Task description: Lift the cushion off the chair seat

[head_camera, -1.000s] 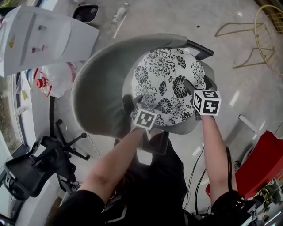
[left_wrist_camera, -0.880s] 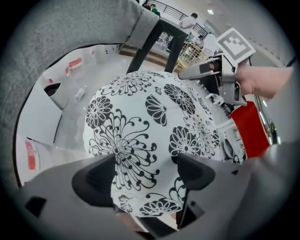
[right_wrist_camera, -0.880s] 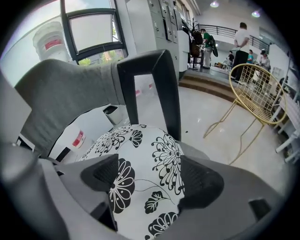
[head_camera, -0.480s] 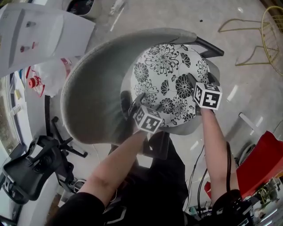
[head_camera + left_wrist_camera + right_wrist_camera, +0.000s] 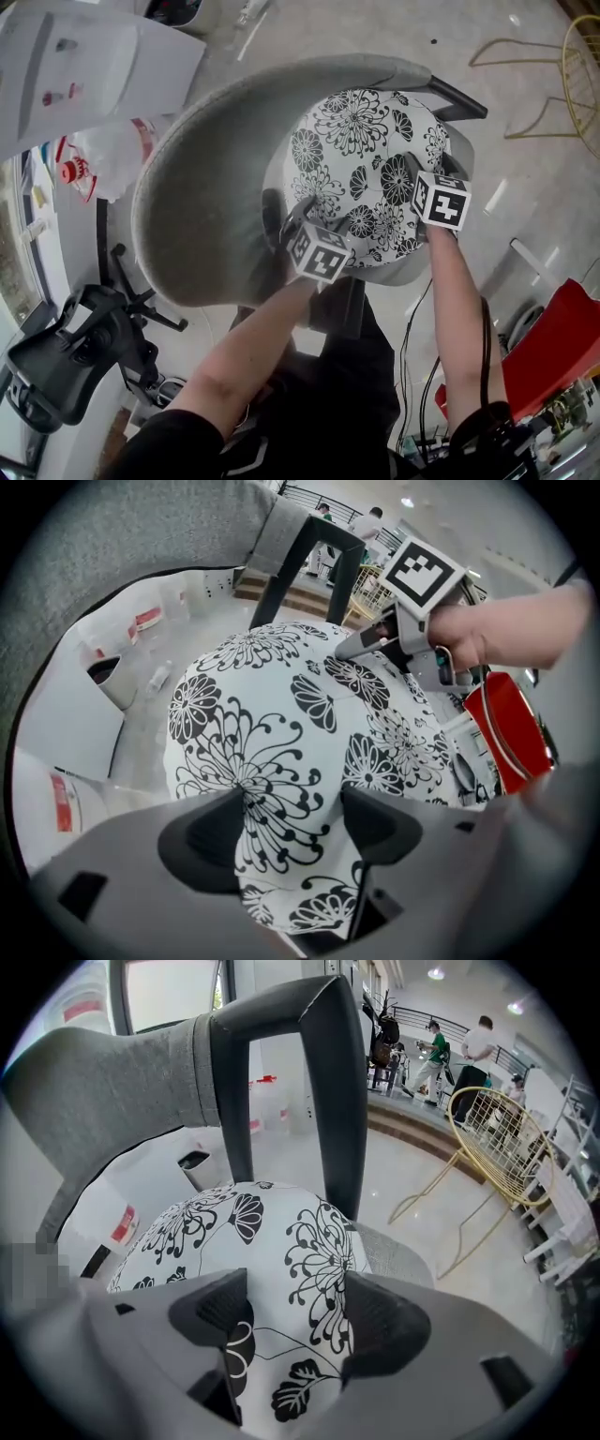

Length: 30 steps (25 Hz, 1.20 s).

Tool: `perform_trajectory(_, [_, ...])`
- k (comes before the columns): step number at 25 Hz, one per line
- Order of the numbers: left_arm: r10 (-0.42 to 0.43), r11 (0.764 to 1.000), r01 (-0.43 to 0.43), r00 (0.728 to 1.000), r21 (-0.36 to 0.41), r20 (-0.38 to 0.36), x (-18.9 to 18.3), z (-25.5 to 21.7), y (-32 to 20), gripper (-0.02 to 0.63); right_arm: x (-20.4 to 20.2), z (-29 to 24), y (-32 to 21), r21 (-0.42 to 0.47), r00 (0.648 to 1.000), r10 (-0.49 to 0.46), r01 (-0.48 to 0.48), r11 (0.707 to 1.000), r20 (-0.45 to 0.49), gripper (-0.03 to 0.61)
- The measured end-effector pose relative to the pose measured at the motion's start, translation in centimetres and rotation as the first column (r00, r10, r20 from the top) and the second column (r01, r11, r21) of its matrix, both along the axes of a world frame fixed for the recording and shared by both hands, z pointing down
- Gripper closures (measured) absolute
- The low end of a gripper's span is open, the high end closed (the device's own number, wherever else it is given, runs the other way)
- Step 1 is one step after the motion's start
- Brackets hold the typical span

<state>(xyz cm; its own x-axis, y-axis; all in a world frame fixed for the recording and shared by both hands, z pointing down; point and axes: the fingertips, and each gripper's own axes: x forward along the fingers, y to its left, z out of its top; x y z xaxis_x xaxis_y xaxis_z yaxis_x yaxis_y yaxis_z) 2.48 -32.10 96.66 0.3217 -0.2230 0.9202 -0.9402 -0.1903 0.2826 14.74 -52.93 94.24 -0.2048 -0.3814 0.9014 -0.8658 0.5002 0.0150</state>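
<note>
A round white cushion (image 5: 366,159) with black flower print lies on the seat of a grey shell chair (image 5: 197,206). My left gripper (image 5: 292,214) is at the cushion's near left edge and my right gripper (image 5: 414,176) at its near right edge, both pointing steeply down. In the left gripper view the cushion (image 5: 281,724) fills the gap of the left gripper (image 5: 292,822), whose jaws are closing. The right gripper (image 5: 295,1312) straddles the cushion's rim (image 5: 281,1232), its jaws also closing. The fabric shows no pinch at either gripper.
The chair's black armrest frame (image 5: 328,1082) rises just beyond the cushion. A black office chair (image 5: 66,361) stands at lower left, a gold wire chair (image 5: 562,84) at upper right, a red object (image 5: 553,347) at right and white boxes (image 5: 84,66) at upper left. People (image 5: 459,1054) stand far off.
The right gripper has sunk a little onto the cushion's right edge. The left gripper has stayed at the left edge. The cushion still rests on the seat.
</note>
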Motion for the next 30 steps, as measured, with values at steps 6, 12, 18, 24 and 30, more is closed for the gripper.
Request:
perform_trajectory(6, [0.036, 0.999, -0.036, 0.999, 0.003, 0.018, 0.7, -0.6, 0.4, 0.324, 0.0, -0.5, 0.6, 0.008, 1.0, 0.023, -0.023, 1.0, -0.004, 0.304])
perform_trajectory(12, [0.049, 0.999, -0.049, 0.999, 0.013, 0.007, 1.2, -0.9, 0.6, 0.365, -0.3, -0.7, 1.0, 0.015, 1.0, 0.029, -0.029, 0.999, -0.006, 0.381])
perform_trajectory(18, [0.065, 0.998, -0.065, 0.997, 0.014, -0.028, 2.0, -2.0, 0.8, 0.437, -0.3, -1.8, 1.6, 0.027, 0.998, 0.059, -0.06, 0.998, 0.016, 0.482])
perform_trajectory(24, [0.115, 0.993, -0.113, 0.992, 0.037, -0.054, 3.1, -3.8, 0.9, 0.494, -0.6, -3.6, 2.0, 0.05, 0.997, 0.068, -0.069, 0.996, 0.029, 0.533])
perform_trajectory(30, [0.126, 0.991, -0.123, 0.991, 0.06, -0.046, 3.3, -5.0, 1.0, 0.526, 0.0, -5.4, 2.5, 0.06, 0.994, 0.097, -0.101, 0.993, 0.056, 0.56])
